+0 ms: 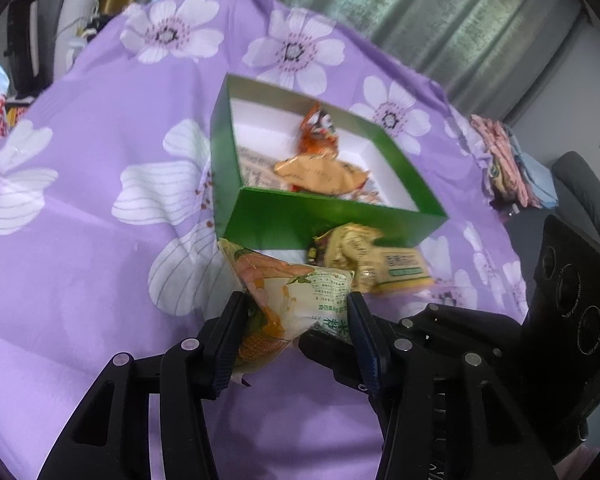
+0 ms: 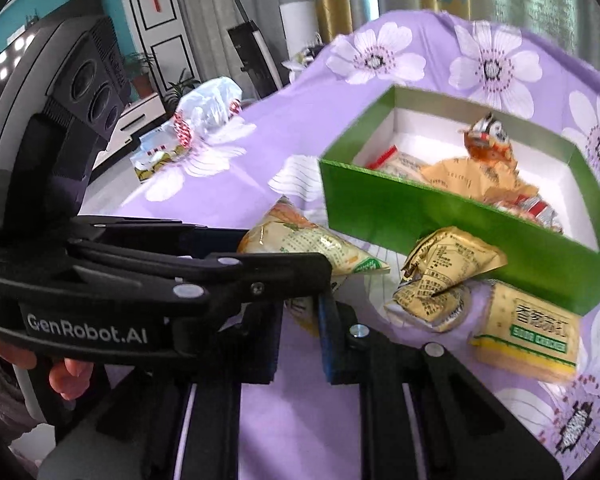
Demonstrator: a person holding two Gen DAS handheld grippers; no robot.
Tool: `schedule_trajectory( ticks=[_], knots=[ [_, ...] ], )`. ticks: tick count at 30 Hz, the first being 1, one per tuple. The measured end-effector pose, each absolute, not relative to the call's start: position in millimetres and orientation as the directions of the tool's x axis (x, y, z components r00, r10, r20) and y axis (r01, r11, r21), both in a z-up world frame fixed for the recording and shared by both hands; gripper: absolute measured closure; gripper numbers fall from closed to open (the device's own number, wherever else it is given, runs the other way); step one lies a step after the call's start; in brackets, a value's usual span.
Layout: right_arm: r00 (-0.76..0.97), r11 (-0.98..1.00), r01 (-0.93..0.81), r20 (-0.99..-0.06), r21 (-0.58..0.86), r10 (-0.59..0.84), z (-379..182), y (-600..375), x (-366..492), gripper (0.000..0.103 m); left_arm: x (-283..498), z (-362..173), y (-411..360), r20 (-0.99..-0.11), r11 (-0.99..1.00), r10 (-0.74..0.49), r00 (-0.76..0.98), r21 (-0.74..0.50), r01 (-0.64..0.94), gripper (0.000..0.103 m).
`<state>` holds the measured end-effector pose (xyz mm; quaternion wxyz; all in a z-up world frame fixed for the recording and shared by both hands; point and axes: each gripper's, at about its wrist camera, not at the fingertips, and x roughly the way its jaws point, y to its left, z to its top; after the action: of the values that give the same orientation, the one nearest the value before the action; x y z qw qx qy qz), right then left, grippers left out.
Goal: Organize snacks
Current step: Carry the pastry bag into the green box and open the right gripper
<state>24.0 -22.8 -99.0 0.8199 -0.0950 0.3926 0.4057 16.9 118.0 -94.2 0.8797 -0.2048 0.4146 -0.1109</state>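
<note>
Snacks: three packets lie outside the green box (image 1: pixel 332 216) on the purple floral cloth (image 1: pixel 100 240), several more inside it. Left tool (image 1: pixel 296 312) pinches the triangular corn packet (image 1: pixel 300 292). Right tool (image 2: pixel 300 308) is spread, its fingers around nothing, beside the crumpled gold packet (image 2: pixel 444 276) and yellow cracker pack (image 2: pixel 528 332).

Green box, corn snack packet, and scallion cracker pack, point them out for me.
green box (image 2: pixel 440 216), right wrist view, its near outer wall
corn snack packet (image 1: pixel 300 300), left wrist view, its printed middle
scallion cracker pack (image 2: pixel 528 336), right wrist view, its green label
</note>
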Motion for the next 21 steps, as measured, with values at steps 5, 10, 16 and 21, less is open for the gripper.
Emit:
schedule_trajectory(
  ticks=[5, 10, 16, 21],
  knots=[
    [0.398, 0.645, -0.751, -0.68, 0.144, 0.616, -72, -31, 8, 0.086, 4, -68, 110, -0.65, 0.9, -0.351, 0.674, -0.432, 0.053, 0.052],
    [0.442, 0.654, -0.747, -0.645, 0.12, 0.623, -51, -42, 3, 0.086, 3, -49, 101, -0.626, 0.908, -0.348, 0.698, -0.412, 0.084, 0.052],
    [0.483, 0.671, -0.734, -0.616, 0.102, 0.622, -34, -54, 6, 0.086, 10, -31, 87, -0.602, 0.911, -0.356, 0.714, -0.394, 0.122, 0.052],
    [0.515, 0.689, -0.719, -0.596, 0.091, 0.617, -25, -66, 12, 0.086, 20, -19, 74, -0.591, 0.913, -0.365, 0.719, -0.379, 0.152, 0.052]
  ],
)
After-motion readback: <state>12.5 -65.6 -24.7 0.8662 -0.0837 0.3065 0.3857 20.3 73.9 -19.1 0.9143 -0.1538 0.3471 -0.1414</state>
